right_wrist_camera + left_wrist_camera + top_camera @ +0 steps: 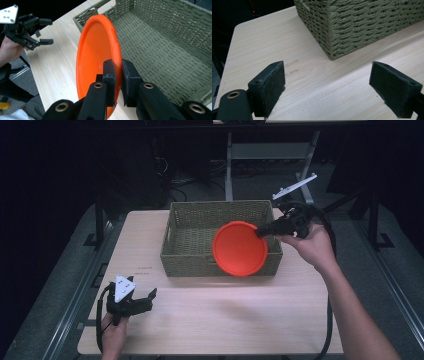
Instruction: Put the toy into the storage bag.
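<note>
We have the right gripper [263, 231] pinching the orange plate [240, 248] by its right rim, plate tilted on edge above the near right part of the basket [200, 215]. Left gripper [145, 299] sits at the table's [225, 315] near left, jaws spread, nothing between them.

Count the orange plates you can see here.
1. The orange plate is clamped on edge in the right gripper, held over the front wall of the woven basket.

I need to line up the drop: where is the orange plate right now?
In the high view the orange plate is held on edge by the right gripper, clamped on its rim, over the front right part of the woven basket.
</note>
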Motion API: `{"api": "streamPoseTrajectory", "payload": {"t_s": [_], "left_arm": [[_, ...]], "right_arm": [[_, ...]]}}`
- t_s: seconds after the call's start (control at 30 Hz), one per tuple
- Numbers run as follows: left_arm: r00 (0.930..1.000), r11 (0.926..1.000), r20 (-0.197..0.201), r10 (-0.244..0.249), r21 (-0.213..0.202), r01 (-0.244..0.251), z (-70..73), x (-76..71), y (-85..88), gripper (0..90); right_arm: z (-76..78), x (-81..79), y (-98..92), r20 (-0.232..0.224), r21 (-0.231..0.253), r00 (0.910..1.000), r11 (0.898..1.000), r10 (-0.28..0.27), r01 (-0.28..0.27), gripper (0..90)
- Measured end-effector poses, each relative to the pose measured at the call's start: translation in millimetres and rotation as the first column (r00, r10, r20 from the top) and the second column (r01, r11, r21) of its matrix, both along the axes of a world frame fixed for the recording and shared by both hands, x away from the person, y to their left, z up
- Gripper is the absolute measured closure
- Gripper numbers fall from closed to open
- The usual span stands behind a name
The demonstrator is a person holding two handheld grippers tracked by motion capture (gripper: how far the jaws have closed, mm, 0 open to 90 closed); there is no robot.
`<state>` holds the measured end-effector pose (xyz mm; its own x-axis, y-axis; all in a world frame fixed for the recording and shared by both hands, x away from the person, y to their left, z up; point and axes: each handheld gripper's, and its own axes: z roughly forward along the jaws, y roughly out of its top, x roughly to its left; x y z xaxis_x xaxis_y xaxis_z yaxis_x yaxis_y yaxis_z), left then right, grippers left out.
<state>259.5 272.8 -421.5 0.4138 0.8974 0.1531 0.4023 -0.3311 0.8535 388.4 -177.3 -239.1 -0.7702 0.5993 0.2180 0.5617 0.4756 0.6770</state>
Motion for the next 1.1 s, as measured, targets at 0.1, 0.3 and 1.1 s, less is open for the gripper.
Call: {"api": "streamPoseTrajectory", "payload": {"t_s": [0.1,0.3,1.1], "left_arm": [[1.0,1.0,0.001,-0.001,-0.001,0.001,0.1,0.5,-0.3,12.7],[1.0,1.0,0.0,-0.002,0.002,0.002,-0.2,0.4,0.1,12.8],[0.9999,0.9999,0.005,-0.013,0.002,0.013,0.7,-0.5,-0.7,12.7]], "right_arm": [[3.3,4.4,1.5,-0.003,-0.005,0.9999,1.0,-0.011,0.011,82.2],[9.6,13.1,1.8,-0.004,0.007,0.9996,1.0,-0.029,0.029,82.2],[11.8,42.9,5.2,-0.012,0.017,0.9959,0.996,-0.09,0.09,82.1]]}}
